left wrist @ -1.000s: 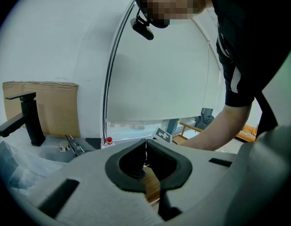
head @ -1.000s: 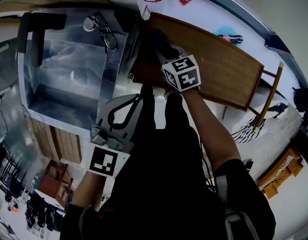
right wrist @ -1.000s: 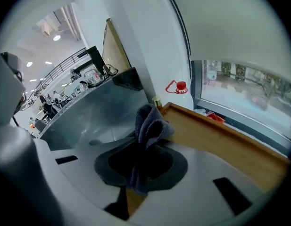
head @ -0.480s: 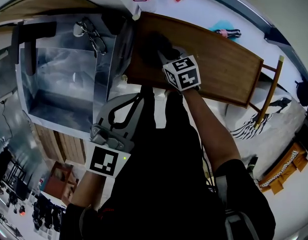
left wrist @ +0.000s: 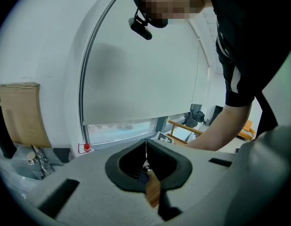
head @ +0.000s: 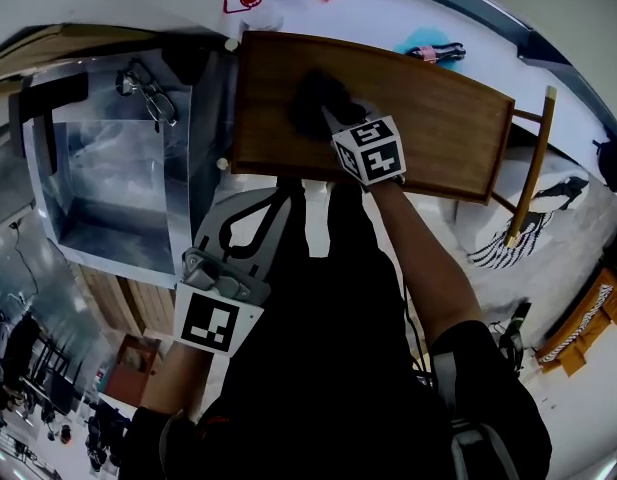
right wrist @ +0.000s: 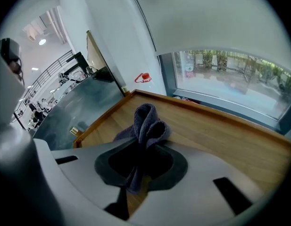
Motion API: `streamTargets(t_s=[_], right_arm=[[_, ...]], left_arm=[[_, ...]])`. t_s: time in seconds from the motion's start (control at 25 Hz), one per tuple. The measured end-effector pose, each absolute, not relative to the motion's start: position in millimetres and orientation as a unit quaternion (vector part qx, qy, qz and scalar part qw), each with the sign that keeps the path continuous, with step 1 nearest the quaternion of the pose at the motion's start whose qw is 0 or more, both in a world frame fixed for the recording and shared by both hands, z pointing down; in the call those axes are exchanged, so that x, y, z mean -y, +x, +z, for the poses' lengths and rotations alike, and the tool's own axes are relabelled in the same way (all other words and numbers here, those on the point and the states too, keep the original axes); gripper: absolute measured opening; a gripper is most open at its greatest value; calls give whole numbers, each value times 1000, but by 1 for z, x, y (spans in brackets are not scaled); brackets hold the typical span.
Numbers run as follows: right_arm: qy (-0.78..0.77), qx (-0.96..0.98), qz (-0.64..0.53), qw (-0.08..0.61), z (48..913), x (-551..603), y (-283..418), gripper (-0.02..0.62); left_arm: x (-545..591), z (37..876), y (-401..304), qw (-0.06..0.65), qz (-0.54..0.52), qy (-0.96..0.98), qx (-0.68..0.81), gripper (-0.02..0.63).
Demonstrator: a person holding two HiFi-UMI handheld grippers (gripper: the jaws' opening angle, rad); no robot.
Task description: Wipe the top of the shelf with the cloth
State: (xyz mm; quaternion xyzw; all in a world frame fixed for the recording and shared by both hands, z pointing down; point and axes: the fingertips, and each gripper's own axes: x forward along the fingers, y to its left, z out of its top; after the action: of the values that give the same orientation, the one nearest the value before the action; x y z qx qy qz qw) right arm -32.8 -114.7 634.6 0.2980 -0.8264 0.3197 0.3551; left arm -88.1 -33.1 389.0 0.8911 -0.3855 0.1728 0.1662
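On shelf top point(head: 438, 118), left part: cloth point(right wrist: 146, 121), bunched, clamped in right tongs point(right wrist: 144, 161). Left tongs point(left wrist: 146, 147): together, empty, off the shelf. Step: wiping, apparently under way. Next, likely: drag cloth flat toward the shelf's right end.

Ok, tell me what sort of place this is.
Probably an indoor workroom or lab by a large window: a wooden shelf stands beside a metal cabinet with eyeglasses on it, and a roller blind covers most of the glass.

White wall point(right wrist: 107, 36); wide window point(right wrist: 230, 79), daylight coming through.
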Motion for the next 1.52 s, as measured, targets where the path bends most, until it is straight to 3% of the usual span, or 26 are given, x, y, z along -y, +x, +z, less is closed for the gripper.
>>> streamTargets(t_s=[1.52], right_arm=[[460, 740, 355, 340, 636, 108, 269, 46]], left_arm=[[44, 377, 116, 126, 185, 935, 273, 23]])
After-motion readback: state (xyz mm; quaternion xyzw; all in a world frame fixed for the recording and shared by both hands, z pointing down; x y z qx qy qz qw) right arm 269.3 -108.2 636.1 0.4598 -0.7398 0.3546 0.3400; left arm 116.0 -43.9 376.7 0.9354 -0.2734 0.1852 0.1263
